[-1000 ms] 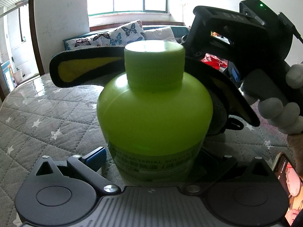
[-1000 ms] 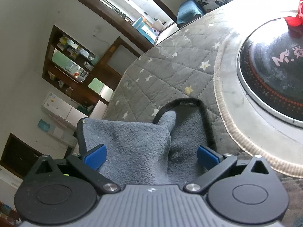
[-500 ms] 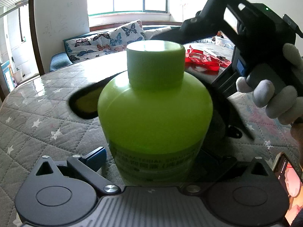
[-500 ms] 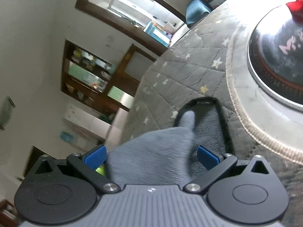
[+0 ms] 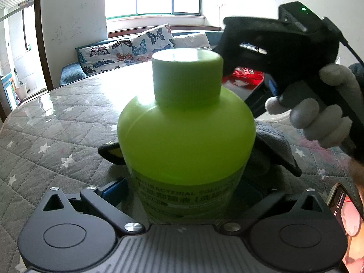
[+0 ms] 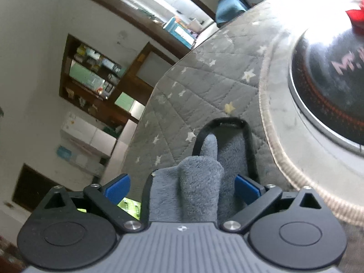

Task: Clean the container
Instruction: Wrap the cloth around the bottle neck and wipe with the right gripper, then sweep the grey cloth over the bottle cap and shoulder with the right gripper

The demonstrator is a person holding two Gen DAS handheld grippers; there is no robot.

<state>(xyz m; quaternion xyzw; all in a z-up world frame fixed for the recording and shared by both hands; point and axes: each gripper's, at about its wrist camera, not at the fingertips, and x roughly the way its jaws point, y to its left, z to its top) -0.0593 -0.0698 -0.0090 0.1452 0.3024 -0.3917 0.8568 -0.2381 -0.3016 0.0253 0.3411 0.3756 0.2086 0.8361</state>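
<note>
A lime-green bottle (image 5: 185,136) with a wide screw cap stands upright on the quilted table, with my left gripper (image 5: 182,191) shut on its lower body. My right gripper (image 6: 182,186) is closing, its blue pads (image 6: 118,186) either side of a bunched grey fleece cloth (image 6: 200,186) with black edging. The left pad stands clear of the cloth. In the left wrist view the cloth (image 5: 273,152) droops behind the bottle's right shoulder, and a white-gloved hand (image 5: 318,113) holds that gripper above it. A sliver of the bottle's label (image 6: 129,207) shows under the right gripper.
The grey star-patterned quilted table cover (image 5: 56,136) spreads to the left. A round black glass plate with a silver rim (image 6: 318,95) sits at the table's middle, with a red item (image 5: 245,77) on it. A phone (image 5: 345,216) lies at the near right edge.
The cloth, spread wide behind the bottle's cap a second ago, has come down and bunched up behind its right side. The right gripper's pads stand slightly closer. The left gripper and bottle stayed put.
</note>
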